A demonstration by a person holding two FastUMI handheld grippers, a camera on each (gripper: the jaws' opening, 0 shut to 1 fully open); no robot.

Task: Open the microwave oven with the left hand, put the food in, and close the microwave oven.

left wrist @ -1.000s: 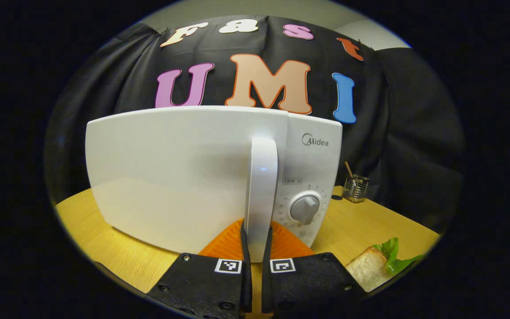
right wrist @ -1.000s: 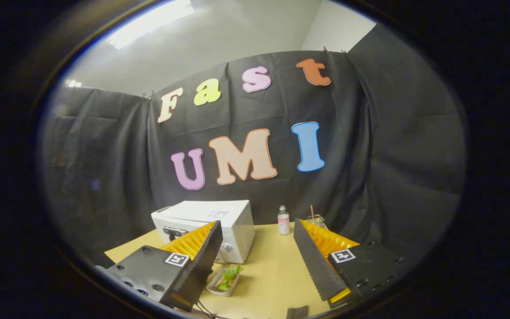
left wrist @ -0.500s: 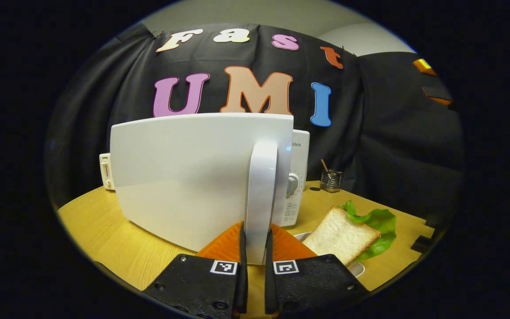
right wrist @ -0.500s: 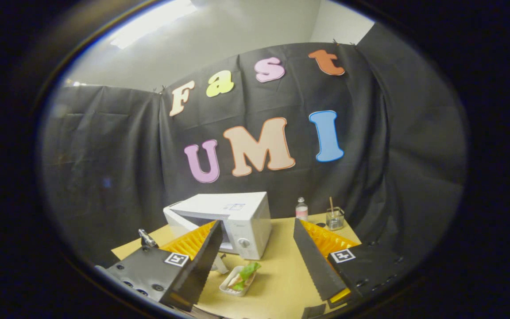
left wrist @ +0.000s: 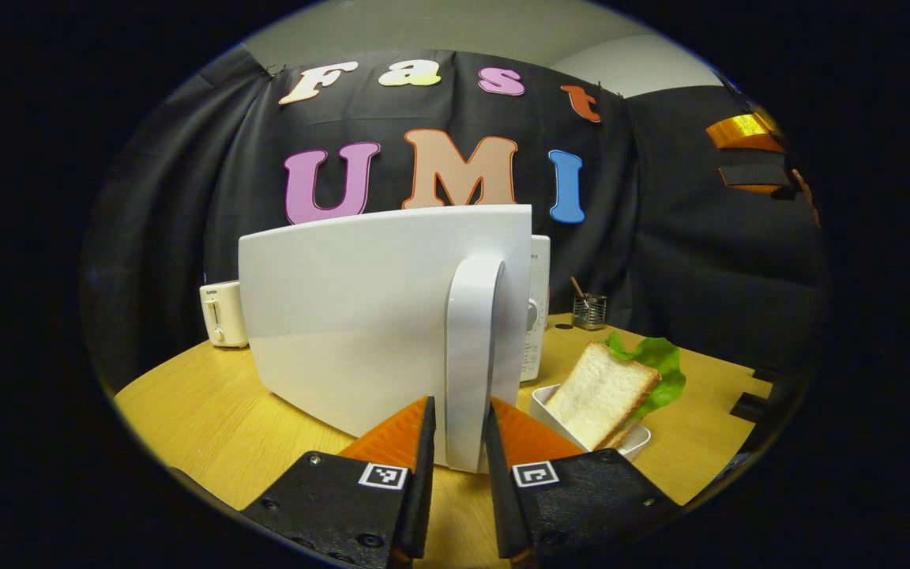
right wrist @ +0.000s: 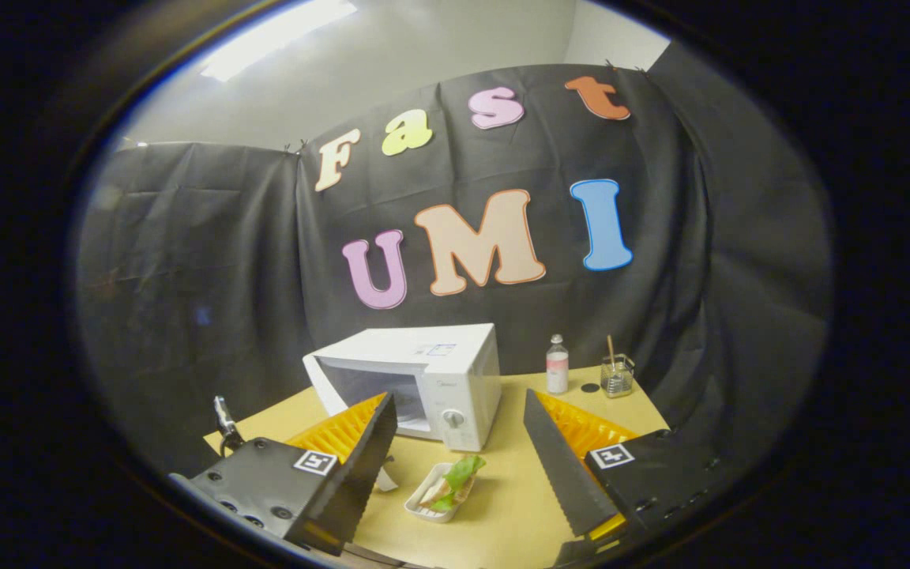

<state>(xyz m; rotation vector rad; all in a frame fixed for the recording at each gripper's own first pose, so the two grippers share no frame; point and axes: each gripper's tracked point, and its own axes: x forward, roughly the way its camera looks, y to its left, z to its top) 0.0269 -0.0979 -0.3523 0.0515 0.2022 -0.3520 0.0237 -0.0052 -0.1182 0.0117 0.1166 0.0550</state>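
The white microwave [right wrist: 455, 367] stands on the wooden table [right wrist: 502, 506] with its door [left wrist: 352, 316] swung open toward me. The door's upright handle [left wrist: 471, 340] sits between the fingers of my left gripper [left wrist: 459, 442]. The right finger lies against the handle, and a thin gap shows on the left. A sandwich of bread and lettuce [left wrist: 601, 391] lies in a white dish [left wrist: 633, 444] to the right of the door, in front of the microwave [right wrist: 451, 482]. My right gripper [right wrist: 459, 399] hangs wide open above the table's near side, holding nothing.
A white toaster [left wrist: 222, 312] stands left of the microwave. A small bottle [right wrist: 556, 371] and a wire holder with a stick [right wrist: 617, 375] sit at the back right. Part of the right gripper [left wrist: 747, 150] shows high at the right of the left gripper view.
The door has swung further open, uncovering the dish with the sandwich. My left fingers have spread slightly around the handle. The right gripper has shifted a little and stays open.
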